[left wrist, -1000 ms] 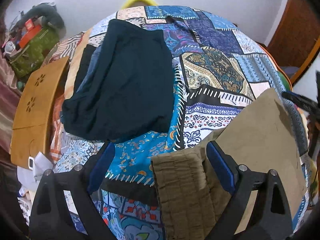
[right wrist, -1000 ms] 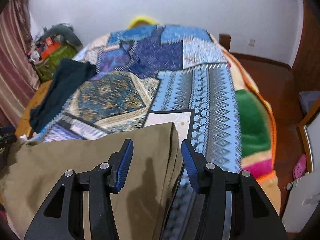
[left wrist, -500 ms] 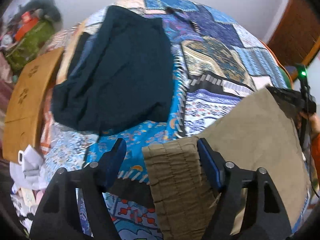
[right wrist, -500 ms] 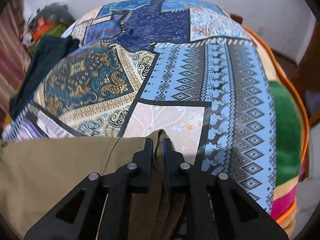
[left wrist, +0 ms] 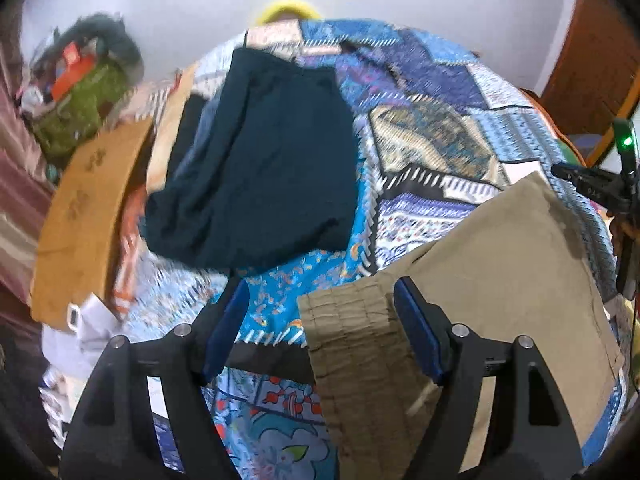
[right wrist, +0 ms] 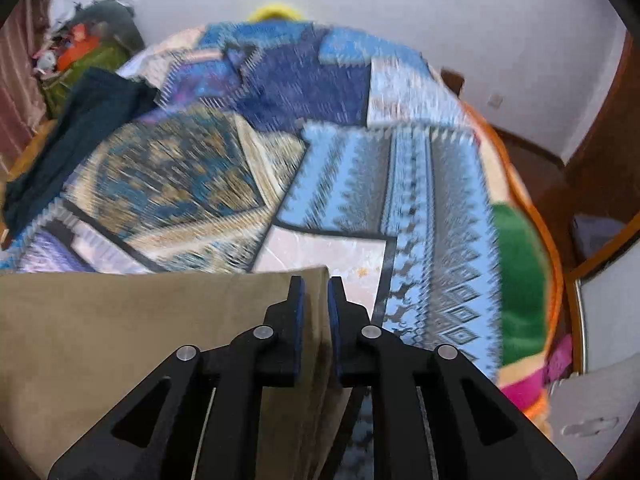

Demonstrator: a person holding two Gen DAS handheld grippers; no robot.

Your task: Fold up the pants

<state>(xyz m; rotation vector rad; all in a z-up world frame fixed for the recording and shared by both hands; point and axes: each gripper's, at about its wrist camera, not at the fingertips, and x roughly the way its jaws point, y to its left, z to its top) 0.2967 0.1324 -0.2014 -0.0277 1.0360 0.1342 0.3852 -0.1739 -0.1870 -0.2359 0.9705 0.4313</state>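
Khaki pants (left wrist: 500,272) lie across the near end of a patchwork bedspread (left wrist: 432,120). In the left wrist view my left gripper (left wrist: 320,286) stands open. The ribbed waistband (left wrist: 352,340) sits between its jaws, close to the right pad and far from the left one. In the right wrist view my right gripper (right wrist: 316,284) pinches the far right corner of the khaki pants (right wrist: 140,320). Its jaws are opening slightly, with the fabric still between the pads. The right gripper (left wrist: 588,184) also shows at the right edge of the left wrist view.
A dark navy garment (left wrist: 260,160) lies folded on the bed's far left. A wooden board (left wrist: 88,200) leans beside the bed on the left, with a pile of bags (left wrist: 80,92) behind it. A brown door (left wrist: 592,60) and the floor (right wrist: 532,168) are to the right.
My right gripper has shut on the corner of the khaki pants and shifted with it. The left jaws have narrowed a little around the waistband.
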